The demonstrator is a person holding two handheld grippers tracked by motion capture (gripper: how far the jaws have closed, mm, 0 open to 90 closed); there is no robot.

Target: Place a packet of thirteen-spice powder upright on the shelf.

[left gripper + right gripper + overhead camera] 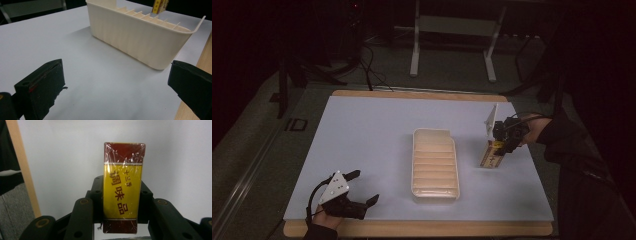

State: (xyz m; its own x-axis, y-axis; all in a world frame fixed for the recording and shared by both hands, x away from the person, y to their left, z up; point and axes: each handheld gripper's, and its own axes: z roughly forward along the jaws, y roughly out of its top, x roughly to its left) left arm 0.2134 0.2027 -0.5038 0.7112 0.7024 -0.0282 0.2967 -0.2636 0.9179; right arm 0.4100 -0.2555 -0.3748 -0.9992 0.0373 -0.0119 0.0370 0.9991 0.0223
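Observation:
A yellow and dark red seasoning box [123,187] wrapped in clear film sits between the jaws of my right gripper [121,195], which is shut on its two sides. From above, that box [491,155] hangs tilted just over the white mat, right of the tray, with the right gripper [504,140] holding its upper end. A cream ribbed plastic tray [435,164] lies in the middle of the mat; its wall [135,37] rises ahead in the left gripper view. My left gripper [362,189] rests near the mat's front left corner, jaws wide apart and holding nothing.
The white mat [372,135] covers a wooden tabletop [422,229] whose edge shows at the front. Dark floor, cables and a metal stand's legs [452,45] lie beyond the table's far side. A dark sleeve [572,145] comes in from the right.

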